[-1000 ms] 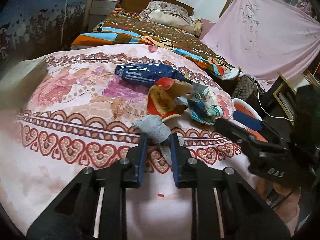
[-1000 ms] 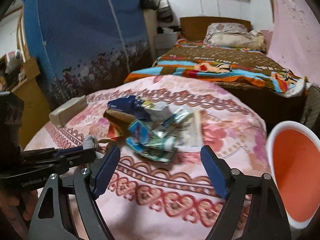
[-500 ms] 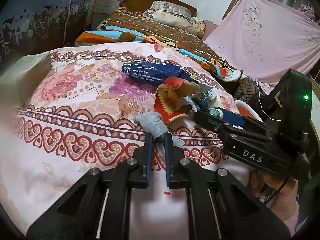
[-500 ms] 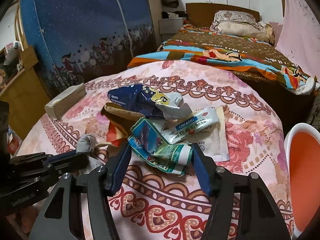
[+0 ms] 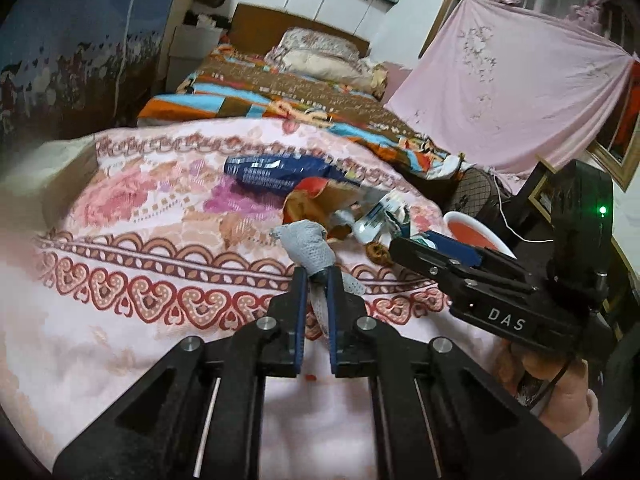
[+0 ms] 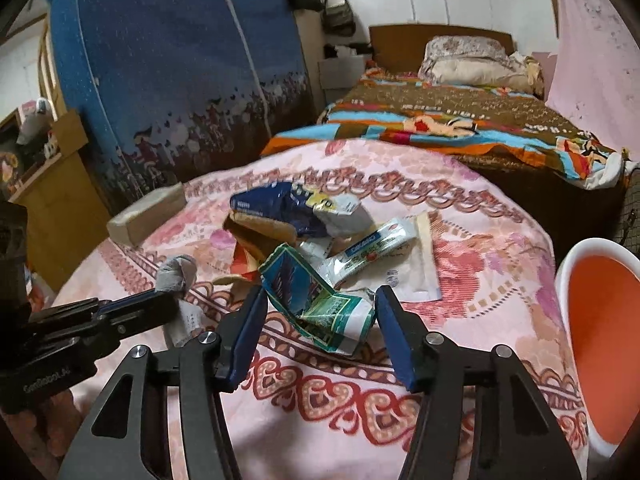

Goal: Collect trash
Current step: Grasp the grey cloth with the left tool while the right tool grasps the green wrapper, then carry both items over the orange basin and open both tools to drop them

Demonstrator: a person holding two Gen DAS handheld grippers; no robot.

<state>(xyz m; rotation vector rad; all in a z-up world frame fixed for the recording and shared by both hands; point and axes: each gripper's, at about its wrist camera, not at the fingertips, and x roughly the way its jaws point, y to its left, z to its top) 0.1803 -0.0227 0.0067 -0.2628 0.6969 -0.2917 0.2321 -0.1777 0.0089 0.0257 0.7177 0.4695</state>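
A crumpled grey wad (image 5: 310,246) is pinched in the closed left gripper (image 5: 318,280), just above the floral cloth (image 5: 120,208). The right gripper (image 6: 320,312) is closing around a crumpled green-and-white wrapper (image 6: 320,312); firm contact by the pads cannot be confirmed. Nothing is seen binned yet: the dark blue packet (image 6: 276,204), the red-and-tan wrapper (image 5: 312,200) and the white sachets (image 6: 376,244) are left piled on the cloth. What shows of the orange-lined bin (image 6: 600,304), just beside the bed, looks empty
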